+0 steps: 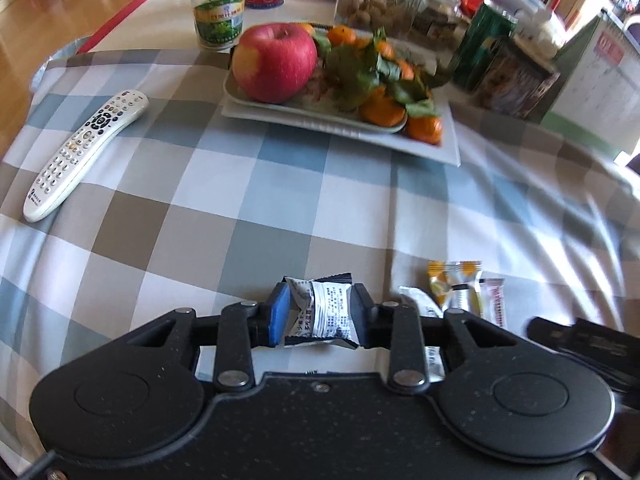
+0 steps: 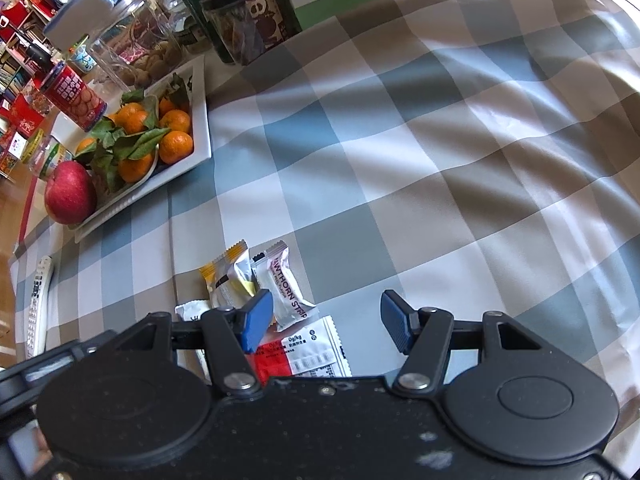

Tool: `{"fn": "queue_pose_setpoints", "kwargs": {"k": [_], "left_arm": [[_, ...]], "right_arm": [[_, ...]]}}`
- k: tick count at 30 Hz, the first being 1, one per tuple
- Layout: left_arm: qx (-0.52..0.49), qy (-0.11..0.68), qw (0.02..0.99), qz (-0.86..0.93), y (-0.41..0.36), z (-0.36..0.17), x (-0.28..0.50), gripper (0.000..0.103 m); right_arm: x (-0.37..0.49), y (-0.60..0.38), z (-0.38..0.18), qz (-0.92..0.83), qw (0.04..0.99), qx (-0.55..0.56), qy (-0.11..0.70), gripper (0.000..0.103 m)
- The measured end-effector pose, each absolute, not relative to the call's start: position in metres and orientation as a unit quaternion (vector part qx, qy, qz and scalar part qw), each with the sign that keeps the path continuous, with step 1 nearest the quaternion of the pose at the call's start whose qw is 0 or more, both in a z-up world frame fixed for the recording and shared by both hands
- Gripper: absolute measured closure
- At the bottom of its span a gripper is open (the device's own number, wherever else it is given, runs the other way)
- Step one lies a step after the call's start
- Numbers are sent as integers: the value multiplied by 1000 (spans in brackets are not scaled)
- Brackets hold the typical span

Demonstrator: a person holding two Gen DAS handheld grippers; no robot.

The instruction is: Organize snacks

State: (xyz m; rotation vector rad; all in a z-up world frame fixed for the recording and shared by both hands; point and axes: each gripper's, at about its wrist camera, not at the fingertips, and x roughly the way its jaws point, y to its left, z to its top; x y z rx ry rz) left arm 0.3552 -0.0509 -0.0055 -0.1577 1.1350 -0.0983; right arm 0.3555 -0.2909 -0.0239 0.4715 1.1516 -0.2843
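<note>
Gripping now: in the left wrist view, the left hand-held gripper (image 1: 320, 312) has its jaws pressed on a small white and black snack packet (image 1: 325, 314).
Left view, surroundings: the packet sits low and centre over the checked cloth on the bench (image 1: 280, 208). A white remote (image 1: 86, 152) lies to the left. A white tray (image 1: 344, 128) farther back holds a red apple (image 1: 275, 62) and leafy tangerines (image 1: 382, 110).
Left view, other snacks: an orange and yellow packet (image 1: 456, 284) and a pink and white one (image 1: 493, 300) lie just right of the jaws.
Right view, gripper: the right hand-held gripper (image 2: 327, 322) hangs with its jaws wide and nothing between the pads.
Right view, snacks: a yellow packet (image 2: 228, 276), a hawthorn strip packet (image 2: 286, 284) and a red and white packet (image 2: 308, 354) lie together below its left finger.
Doing it well: my judgement is to keep the squeeze light so the wrapper does not crumple, and carry it clear of the neighbours.
Hard to tell: whether the held packet is off the cloth cannot be told. No sorting container is evident. The left view is slightly blurred, jar labels are unreadable, and the gripper bodies hide the near bench.
</note>
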Motion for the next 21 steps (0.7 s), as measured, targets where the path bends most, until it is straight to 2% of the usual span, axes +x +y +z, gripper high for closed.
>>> {"fn": "queue_pose_setpoints", "kwargs": {"k": [13, 21], "left_arm": [[-135, 557, 819, -25, -8, 5, 343, 62], [-122, 550, 826, -28, -8, 11, 340, 62]], "right_arm": [[378, -265, -47, -136, 808, 180, 544, 40], [387, -254, -56, -139, 818, 160, 535, 40]]}}
